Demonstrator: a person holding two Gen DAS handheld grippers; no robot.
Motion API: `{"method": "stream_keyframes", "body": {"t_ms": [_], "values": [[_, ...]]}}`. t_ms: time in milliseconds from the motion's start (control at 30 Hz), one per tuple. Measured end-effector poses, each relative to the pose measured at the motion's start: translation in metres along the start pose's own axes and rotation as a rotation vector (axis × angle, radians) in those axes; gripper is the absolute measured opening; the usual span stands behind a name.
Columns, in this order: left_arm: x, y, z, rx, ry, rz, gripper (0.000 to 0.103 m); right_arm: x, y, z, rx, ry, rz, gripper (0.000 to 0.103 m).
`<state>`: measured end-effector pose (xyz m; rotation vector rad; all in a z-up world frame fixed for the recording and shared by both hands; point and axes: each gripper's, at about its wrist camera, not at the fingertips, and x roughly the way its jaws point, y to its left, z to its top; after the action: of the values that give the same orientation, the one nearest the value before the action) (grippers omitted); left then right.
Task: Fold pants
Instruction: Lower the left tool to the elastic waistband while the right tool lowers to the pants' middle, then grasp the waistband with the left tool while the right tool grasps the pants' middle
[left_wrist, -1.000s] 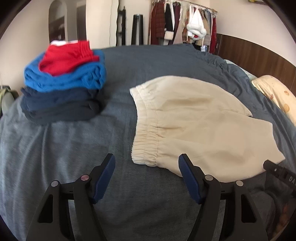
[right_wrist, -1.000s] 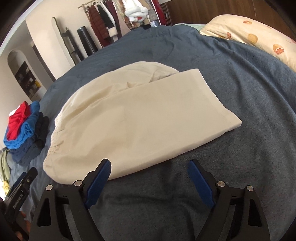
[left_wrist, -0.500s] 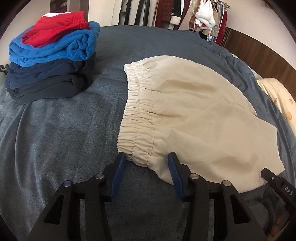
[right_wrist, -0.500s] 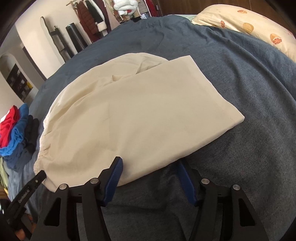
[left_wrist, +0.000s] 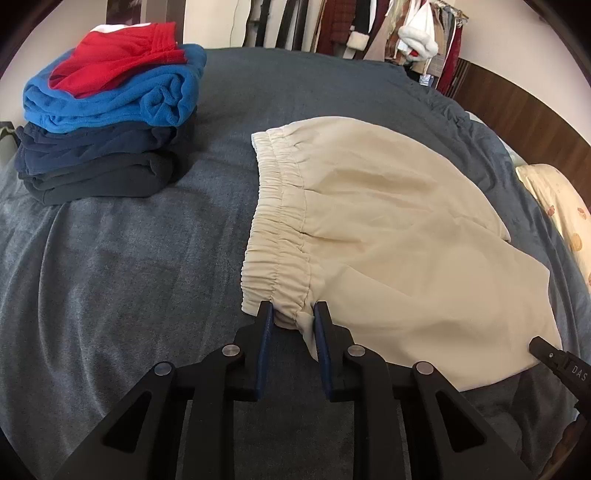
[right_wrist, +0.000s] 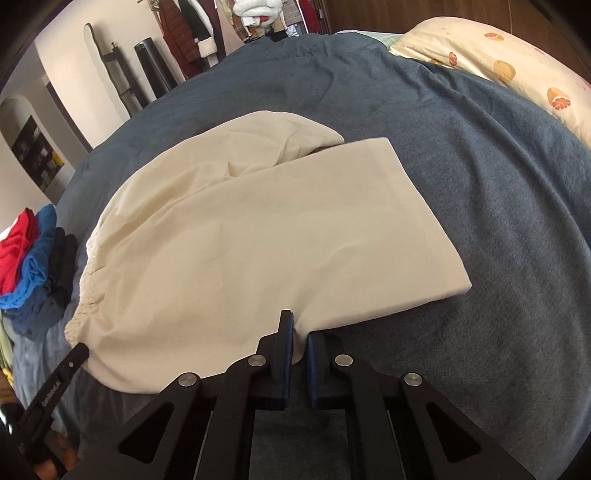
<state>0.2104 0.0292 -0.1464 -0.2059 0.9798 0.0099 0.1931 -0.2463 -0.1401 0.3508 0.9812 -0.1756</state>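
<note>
Cream cotton pants (left_wrist: 388, 229), flat on the blue-grey bedspread (left_wrist: 110, 277). Left gripper (left_wrist: 291, 314) jaws closing on the gathered elastic waistband corner; right gripper (right_wrist: 300, 332) clamps the smooth near edge.

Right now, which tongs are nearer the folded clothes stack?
Left. The left tongs are closing on the cream shorts' waistband corner, the end facing the stack; the right tongs grip the near edge farther along.

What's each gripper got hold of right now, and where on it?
Left gripper is closing on the shorts' waistband corner; right gripper is shut on their near edge.
</note>
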Motion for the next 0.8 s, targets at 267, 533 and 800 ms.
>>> {"method": "stream_keyframes", "body": {"t_ms": [267,533,800], "values": [[-0.014,-0.006,0.029,-0.003,0.103,0.03,0.021,-0.017,0.016,0.025,-0.011,0.08,-0.024,0.005],[-0.026,-0.013,0.058,-0.013,0.195,0.06,0.02,-0.03,0.025,0.062,0.0,0.144,-0.043,0.005],[-0.04,-0.02,0.084,-0.036,0.224,0.069,0.019,-0.05,0.037,0.098,-0.024,0.138,-0.033,0.005]]}}
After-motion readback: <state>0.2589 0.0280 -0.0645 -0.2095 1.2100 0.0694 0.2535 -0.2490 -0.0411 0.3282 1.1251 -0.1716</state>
